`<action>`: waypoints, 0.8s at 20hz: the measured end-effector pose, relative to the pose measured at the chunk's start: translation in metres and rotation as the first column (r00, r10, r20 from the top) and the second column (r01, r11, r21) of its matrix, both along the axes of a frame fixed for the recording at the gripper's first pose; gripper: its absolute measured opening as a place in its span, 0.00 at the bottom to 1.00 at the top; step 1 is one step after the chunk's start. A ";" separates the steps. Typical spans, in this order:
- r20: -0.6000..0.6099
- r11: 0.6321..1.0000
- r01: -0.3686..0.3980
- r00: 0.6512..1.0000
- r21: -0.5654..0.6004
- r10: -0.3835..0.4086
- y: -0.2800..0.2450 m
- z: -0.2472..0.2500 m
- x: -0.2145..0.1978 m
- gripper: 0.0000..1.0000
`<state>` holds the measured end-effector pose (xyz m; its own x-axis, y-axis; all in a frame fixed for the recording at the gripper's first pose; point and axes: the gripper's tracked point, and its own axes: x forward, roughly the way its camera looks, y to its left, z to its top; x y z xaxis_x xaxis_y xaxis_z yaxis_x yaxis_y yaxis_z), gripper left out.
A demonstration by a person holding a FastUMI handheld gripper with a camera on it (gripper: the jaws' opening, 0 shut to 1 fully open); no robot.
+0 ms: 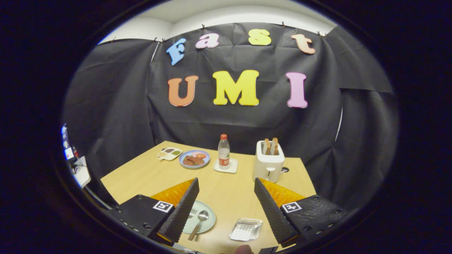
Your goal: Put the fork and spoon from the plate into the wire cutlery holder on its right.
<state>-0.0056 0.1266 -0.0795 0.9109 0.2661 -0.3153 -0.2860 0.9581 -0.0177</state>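
Observation:
A pale green plate [208, 216] lies on the wooden table, partly behind my left finger. On it rest a spoon [200, 219] with its bowl pointing away from me and a fork [191, 212], mostly hidden by that finger. To the plate's right sits the square wire cutlery holder [246, 229], with nothing visible in it. My gripper [226, 187] hangs above the table's near edge, open wide, with nothing between the fingers. The plate and holder both lie below the fingers.
Farther back on the table [141, 176] stand a white toaster [268, 164] with two slices of toast, a bottle [224, 151] on a white coaster, a blue plate of food [194, 159] and a small divided dish [170, 153]. Black cloth walls the booth behind.

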 end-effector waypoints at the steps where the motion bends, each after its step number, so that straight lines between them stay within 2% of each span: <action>1: -0.030 1.000 -0.002 1.000 -0.009 0.002 0.009 -0.011 -0.002 0.95; 8: -0.218 0.998 0.022 0.975 -0.054 -0.033 0.055 -0.079 -0.009 0.95; 13: -0.373 0.997 0.037 0.926 -0.071 -0.061 0.077 -0.141 -0.027 0.95; 16: -0.436 0.993 0.051 0.895 -0.102 -0.091 0.081 -0.179 -0.031 0.91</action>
